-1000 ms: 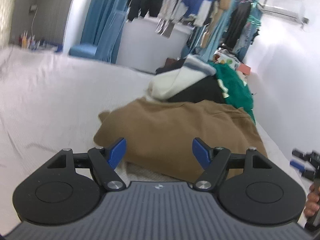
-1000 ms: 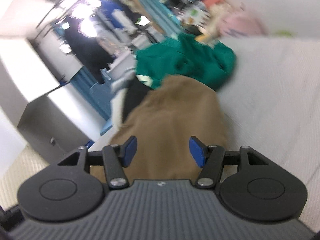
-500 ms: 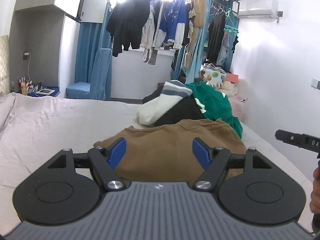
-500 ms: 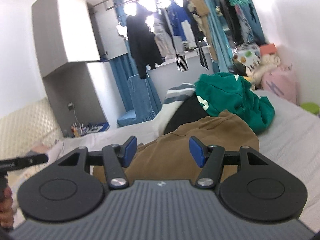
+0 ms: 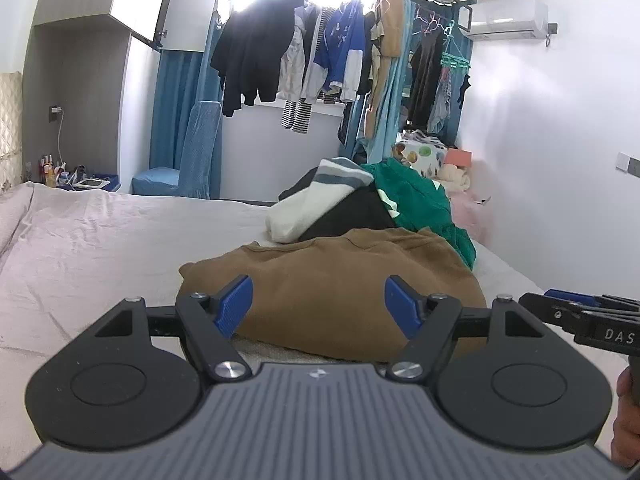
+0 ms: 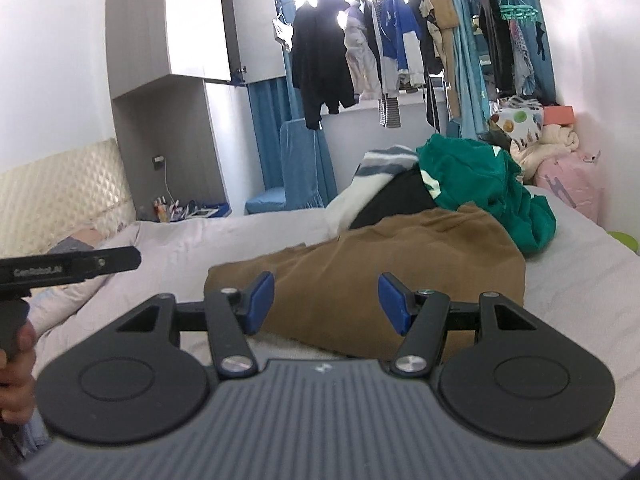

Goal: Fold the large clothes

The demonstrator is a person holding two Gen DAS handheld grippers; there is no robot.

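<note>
The brown garment [image 5: 332,288] lies in a rumpled heap on the bed [image 5: 100,248], at the near end of a pile that runs back through a black piece [image 5: 348,216], a white and grey striped one [image 5: 316,196] and a green one [image 5: 420,200] toward the far wall. Over the last second both cameras have swung up from a close, blurred, downward look at the brown cloth to a level, steady view across the bed, so the two tools have pulled back and now sit side by side in front of the heap rather than over it. The left gripper [image 5: 319,304] has its jaws wide apart with nothing between them, and the right gripper [image 6: 326,300] is likewise wide and empty; each shows at the edge of the other's view, held in a hand. I judge this as a reset before the first grasp: no fold is made yet, and the brown garment probably needs to be drawn clear of the pile and spread flat on the open sheet to the left.
</note>
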